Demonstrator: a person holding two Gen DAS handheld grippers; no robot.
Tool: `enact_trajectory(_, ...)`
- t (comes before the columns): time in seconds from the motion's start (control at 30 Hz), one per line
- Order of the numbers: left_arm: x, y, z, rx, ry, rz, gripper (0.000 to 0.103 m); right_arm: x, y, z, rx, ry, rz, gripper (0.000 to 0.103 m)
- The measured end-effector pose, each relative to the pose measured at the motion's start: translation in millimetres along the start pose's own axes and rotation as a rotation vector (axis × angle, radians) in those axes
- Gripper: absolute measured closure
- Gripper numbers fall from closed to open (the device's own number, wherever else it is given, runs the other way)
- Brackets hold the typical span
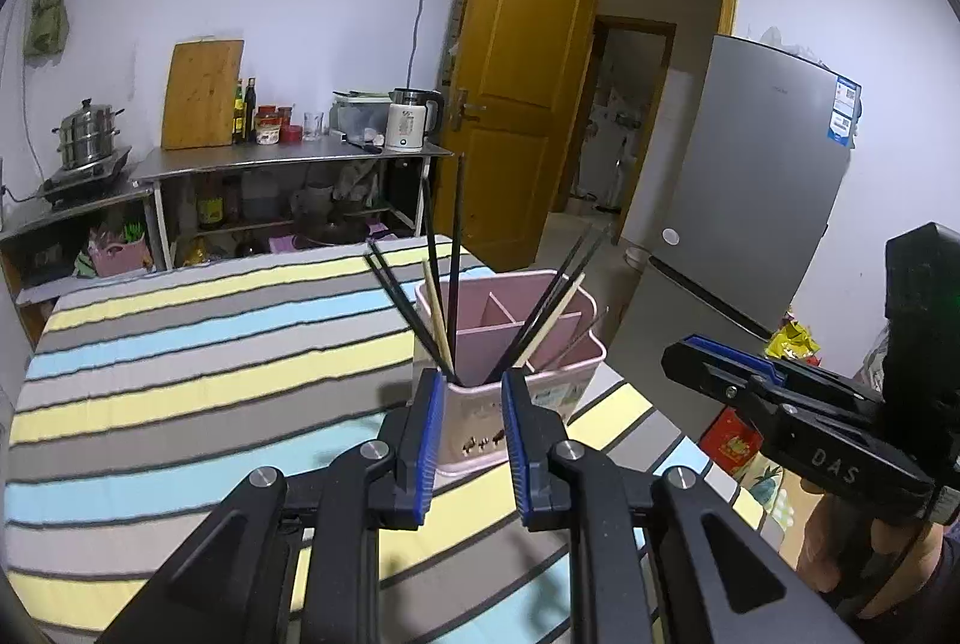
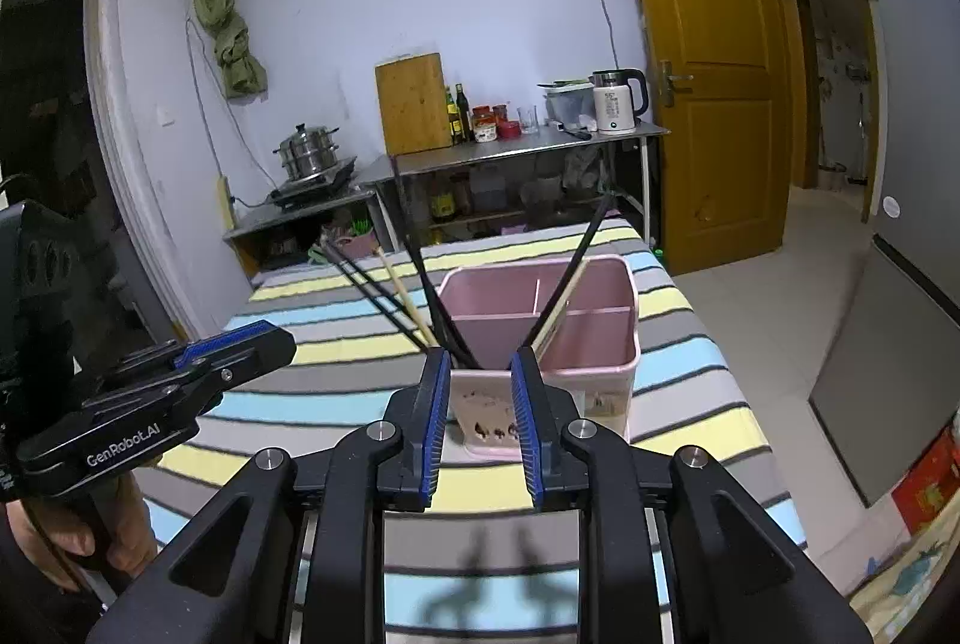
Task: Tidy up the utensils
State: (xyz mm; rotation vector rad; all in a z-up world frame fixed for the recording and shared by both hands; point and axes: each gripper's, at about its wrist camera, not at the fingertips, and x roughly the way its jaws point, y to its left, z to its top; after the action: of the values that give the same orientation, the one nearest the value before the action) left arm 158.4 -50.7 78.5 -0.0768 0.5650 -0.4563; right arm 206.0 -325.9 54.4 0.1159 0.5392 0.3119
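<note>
A pink utensil holder with inner dividers stands on the striped table near its right edge. Several black chopsticks and pale wooden chopsticks lean out of its near compartment, fanned left and right. My left gripper sits just in front of the holder, open, with nothing between its blue pads. In the right wrist view the holder and the black chopsticks lie straight ahead. My right gripper is open and empty before them. Each gripper shows in the other's view: the right gripper, the left gripper.
The striped tablecloth covers the table. Past its far edge is a steel counter with a kettle, a cutting board and a steamer pot. A grey fridge and an open wooden door stand to the right.
</note>
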Motion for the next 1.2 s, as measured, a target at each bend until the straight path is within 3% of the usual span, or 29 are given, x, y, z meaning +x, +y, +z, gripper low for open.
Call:
enact_trajectory(0.63, -7.7, 4.8, -55.3, -0.008, -0.015, 0.019, 0.084, -5.2, 15.3, -56.8, -0.047, 0.019, -0.038, 0.081)
enact_trajectory(1.2, -6.2, -0.9, -82.1, 0.018, -0.007, 0.034, 0.084, -8.5, 11.7, -75.0, -0.033, 0.024, -0.081, 0.081)
